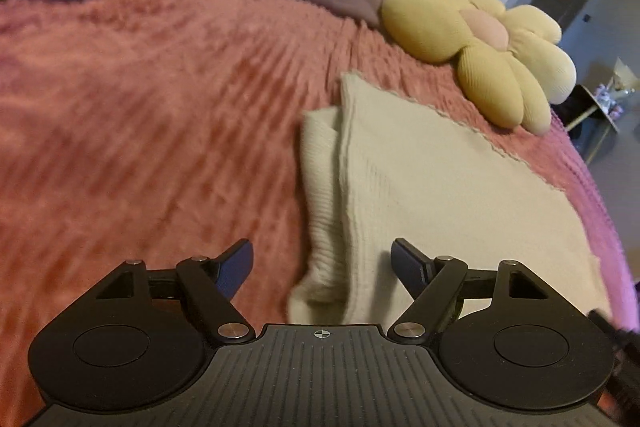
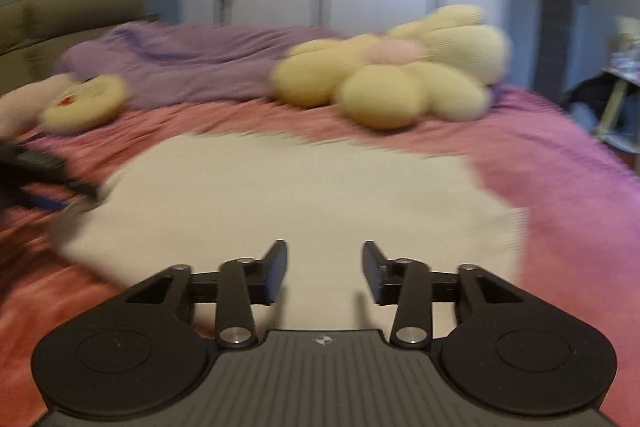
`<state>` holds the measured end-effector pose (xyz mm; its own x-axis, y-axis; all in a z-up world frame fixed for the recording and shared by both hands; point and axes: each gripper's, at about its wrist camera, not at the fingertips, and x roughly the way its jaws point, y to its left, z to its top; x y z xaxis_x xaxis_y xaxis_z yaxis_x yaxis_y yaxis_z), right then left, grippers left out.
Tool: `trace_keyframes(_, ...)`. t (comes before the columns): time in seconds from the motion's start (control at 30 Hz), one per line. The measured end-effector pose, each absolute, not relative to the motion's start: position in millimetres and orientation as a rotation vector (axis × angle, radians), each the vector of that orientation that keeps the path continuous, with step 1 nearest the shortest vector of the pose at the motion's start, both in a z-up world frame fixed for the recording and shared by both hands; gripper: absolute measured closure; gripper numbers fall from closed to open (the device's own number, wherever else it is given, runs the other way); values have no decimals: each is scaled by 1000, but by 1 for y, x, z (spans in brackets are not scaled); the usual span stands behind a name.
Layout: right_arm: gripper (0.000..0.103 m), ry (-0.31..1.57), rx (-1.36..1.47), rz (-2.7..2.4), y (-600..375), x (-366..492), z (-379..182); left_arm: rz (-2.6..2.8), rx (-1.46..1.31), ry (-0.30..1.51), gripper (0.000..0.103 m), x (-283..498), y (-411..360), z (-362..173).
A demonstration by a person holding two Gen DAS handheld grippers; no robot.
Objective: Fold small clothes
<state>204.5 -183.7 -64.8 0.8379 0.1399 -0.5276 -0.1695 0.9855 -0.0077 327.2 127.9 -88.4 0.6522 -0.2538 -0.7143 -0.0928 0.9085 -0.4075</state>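
Here cream garment (image 1: 420, 187) folded, pink blanket (image 1: 160, 107) beneath.

Your right tool (image 2: 325, 273) hangs with fingers apart, empty, over the near edge of the cream garment (image 2: 288, 195) on the pink bed (image 2: 560, 163). Flower cushion (image 2: 400, 75) at 1 o'clock; left tool (image 2: 44, 183) at 9 o'clock, blurred.

We find the right wrist view smeared throughout: the cream garment (image 2: 288, 195) shows no weave or fold line. Left of it, the left gripper (image 2: 60, 201) is a dark blur cut by the frame edge; we cannot tell its jaw position there. Beyond the garment, the flower cushion (image 2: 392, 75) lacks detail.
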Motion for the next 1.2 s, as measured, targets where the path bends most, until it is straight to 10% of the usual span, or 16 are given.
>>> trace_keyframes(0.43, 79, 678, -87, 222, -146, 217, -86, -189, -540, 947, 50, 338, 133, -102)
trace_keyframes(0.63, 79, 645, -105, 146, -137, 205, -83, -178, -554, 977, 36, 346, 134, -111)
trace_keyframes(0.83, 79, 669, -77, 124, -136, 206, -79, -198, -563, 973, 64, 349, 133, -101)
trace_keyframes(1.07, 78, 713, -45, -19, -126, 227, -87, -179, -521, 987, 51, 352, 129, -104)
trace_keyframes(1.2, 76, 724, -65, -31, -120, 232, -92, -190, -453, 975, 62, 350, 121, -96)
